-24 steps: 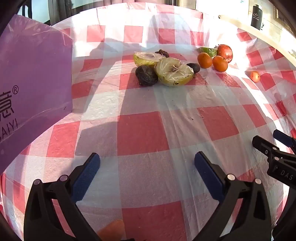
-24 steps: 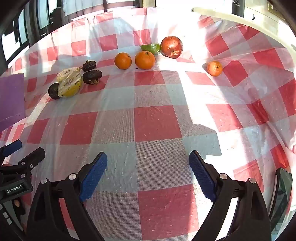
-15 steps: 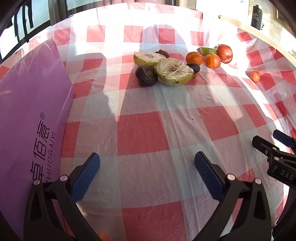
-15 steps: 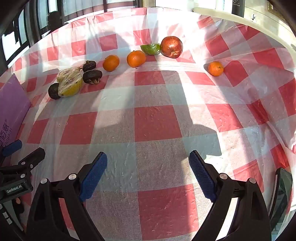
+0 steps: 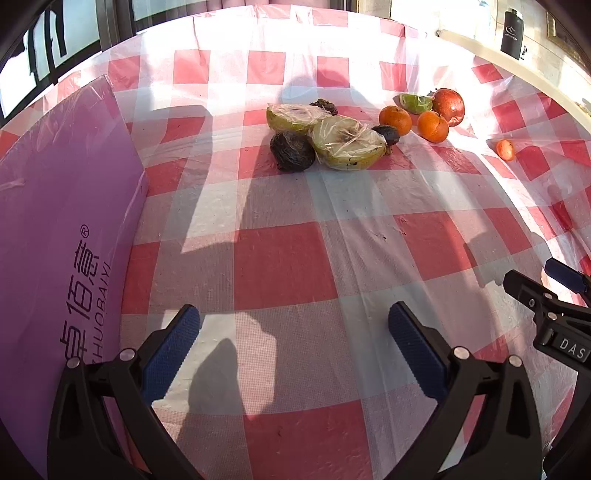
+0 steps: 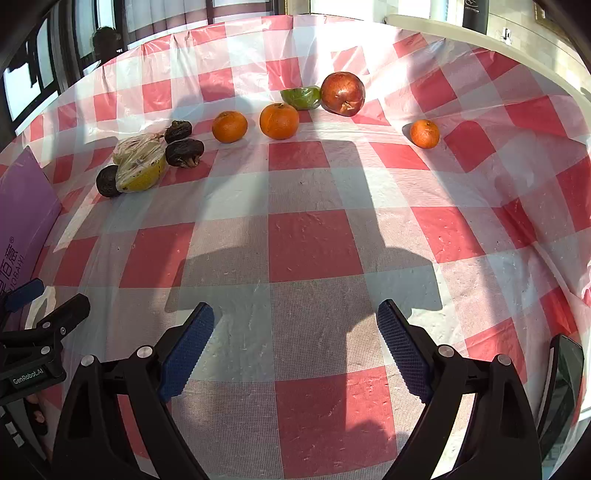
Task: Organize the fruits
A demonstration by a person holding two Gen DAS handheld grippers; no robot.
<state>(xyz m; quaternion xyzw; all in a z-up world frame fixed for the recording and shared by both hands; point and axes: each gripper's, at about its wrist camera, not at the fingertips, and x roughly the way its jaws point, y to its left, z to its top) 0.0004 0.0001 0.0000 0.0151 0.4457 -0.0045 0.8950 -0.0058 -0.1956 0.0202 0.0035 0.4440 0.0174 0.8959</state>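
Fruit lies at the far side of the red-and-white checked table. Two wrapped green halves (image 5: 343, 142) (image 6: 142, 168) sit among several dark wrinkled fruits (image 5: 291, 151) (image 6: 184, 152). Two oranges (image 5: 395, 120) (image 6: 279, 121) lie beside a lime piece (image 5: 415, 103) (image 6: 301, 97) and a red pomegranate (image 5: 448, 106) (image 6: 342, 93). A small orange (image 5: 505, 150) (image 6: 424, 133) lies apart on the right. My left gripper (image 5: 293, 347) and right gripper (image 6: 295, 341) are open, empty, near the front edge.
A purple board (image 5: 55, 236) (image 6: 22, 210) lies flat on the table's left side. A dark bottle (image 5: 512, 31) stands on the far ledge. A phone (image 6: 561, 387) lies at the table's right front edge. The right gripper also shows in the left wrist view (image 5: 550, 306).
The purple board has come down from upright to lie flat on the left. The two oranges have shifted on the cloth. Both grippers stay put and open.
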